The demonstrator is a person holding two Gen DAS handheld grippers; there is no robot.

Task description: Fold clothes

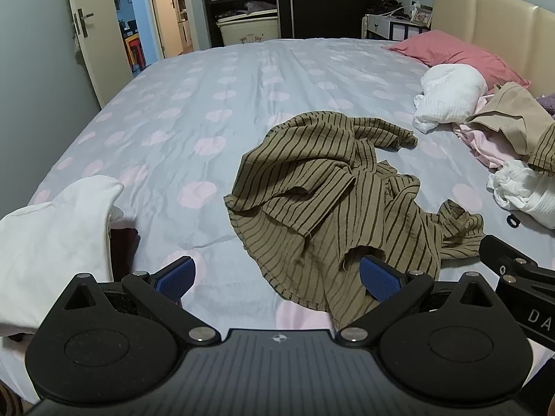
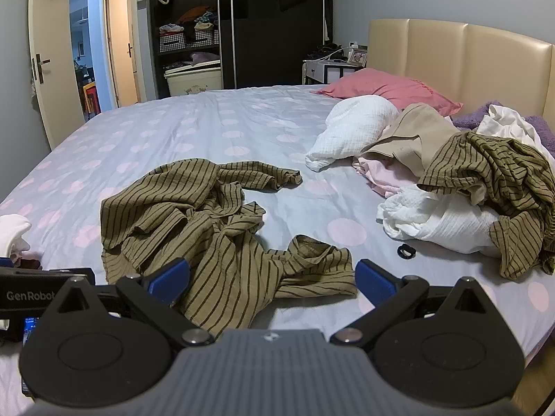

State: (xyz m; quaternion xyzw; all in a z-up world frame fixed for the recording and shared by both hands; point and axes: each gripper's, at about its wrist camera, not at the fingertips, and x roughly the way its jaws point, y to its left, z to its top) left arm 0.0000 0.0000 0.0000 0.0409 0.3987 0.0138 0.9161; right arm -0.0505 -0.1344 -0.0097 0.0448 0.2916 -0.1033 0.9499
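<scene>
A crumpled olive garment with dark stripes lies in the middle of the bed; it also shows in the right wrist view. My left gripper is open and empty, hovering over the garment's near hem, its blue pads wide apart. My right gripper is open and empty, just above the garment's near right edge. The right gripper's body shows at the right of the left wrist view; the left gripper's body shows at the left of the right wrist view.
The bed has a pale blue sheet with pink dots. A pile of unfolded clothes lies at the right by a pink pillow. White folded cloth sits at the near left. A small black ring lies on the sheet.
</scene>
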